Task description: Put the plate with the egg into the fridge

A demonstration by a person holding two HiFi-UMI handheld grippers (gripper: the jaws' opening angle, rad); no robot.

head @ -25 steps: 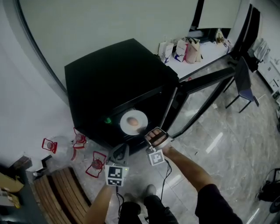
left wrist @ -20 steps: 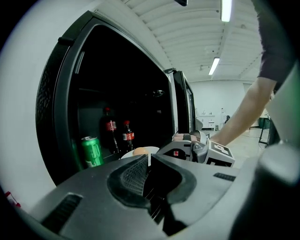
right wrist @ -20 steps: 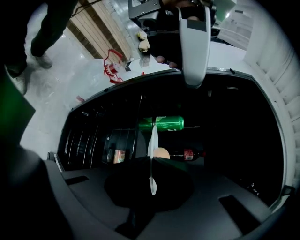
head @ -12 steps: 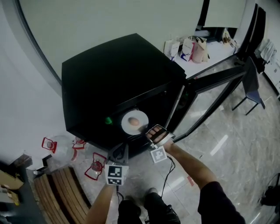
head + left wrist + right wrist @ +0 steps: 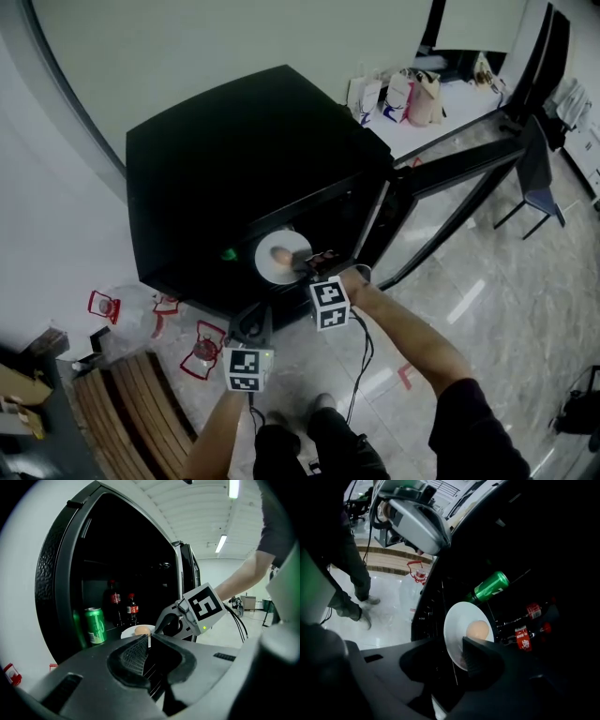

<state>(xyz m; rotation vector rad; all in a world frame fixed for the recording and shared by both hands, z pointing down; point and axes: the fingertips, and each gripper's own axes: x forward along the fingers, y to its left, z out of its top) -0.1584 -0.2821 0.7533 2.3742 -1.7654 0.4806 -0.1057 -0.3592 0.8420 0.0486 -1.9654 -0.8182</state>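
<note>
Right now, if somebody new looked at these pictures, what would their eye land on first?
The white plate with the egg stands out against the open black fridge, at the front of its dark inside. The right gripper is at the plate's rim, which sits between jaws that have just been opening. Near it, a green can and red-labelled bottles stand inside.

"What did you wear?"
"A dark short sleeve (image 5: 466, 412), dark trousers (image 5: 342, 455), pale shoes (image 5: 323, 405)."
"And the tools?"
"My left gripper (image 5: 258, 319) and right gripper (image 5: 317, 264) were grey, each bearing a black-and-white marker cube (image 5: 330, 303). A black cable (image 5: 362, 349) ran from the right."
</note>
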